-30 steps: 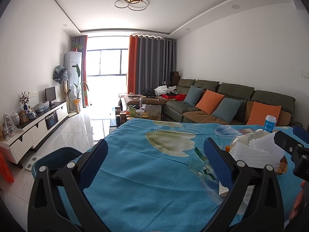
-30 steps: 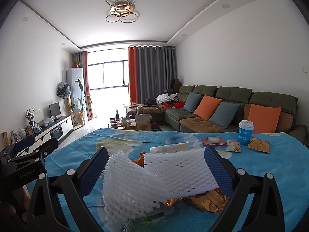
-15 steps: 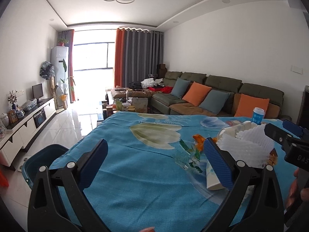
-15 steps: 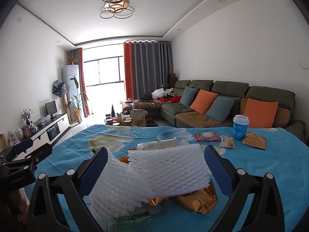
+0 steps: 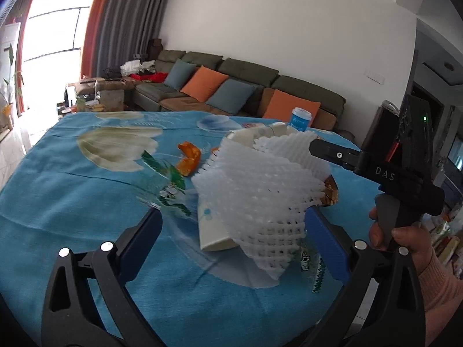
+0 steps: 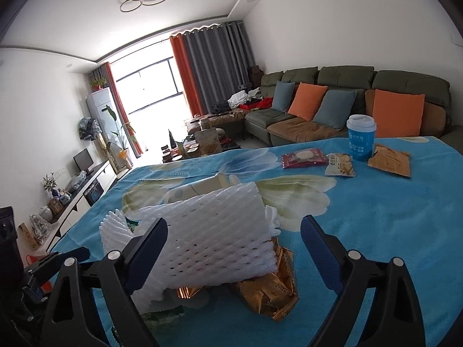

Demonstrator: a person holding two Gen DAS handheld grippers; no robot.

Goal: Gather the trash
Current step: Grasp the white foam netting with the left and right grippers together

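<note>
A heap of trash lies on the blue tablecloth (image 5: 72, 202). On top sit white foam nets (image 5: 260, 190) (image 6: 211, 240). Under them are a white carton (image 5: 215, 232), gold wrappers (image 6: 266, 292), orange peel (image 5: 189, 156) and a clear wrapper with green print (image 5: 170, 185). My left gripper (image 5: 233, 217) is open with a foam net between its jaws, the net's edge right by the right pad. My right gripper (image 6: 235, 225) faces the heap from the other side. Its jaws are closing, with a foam net between them; the right pad stands apart from the net, so it counts as open.
At the table's far side stand a blue cup (image 6: 361, 137), a red packet (image 6: 303, 157), a pale packet (image 6: 340, 164) and a brown packet (image 6: 390, 163). A hand (image 5: 405, 240) holds the right gripper. A sofa (image 6: 332, 110) runs behind the table.
The left wrist view swung right and down from the open tablecloth onto the heap, so a foam net now sits between its jaws. The right gripper rolled, tilted down, and its jaws narrowed slightly.
</note>
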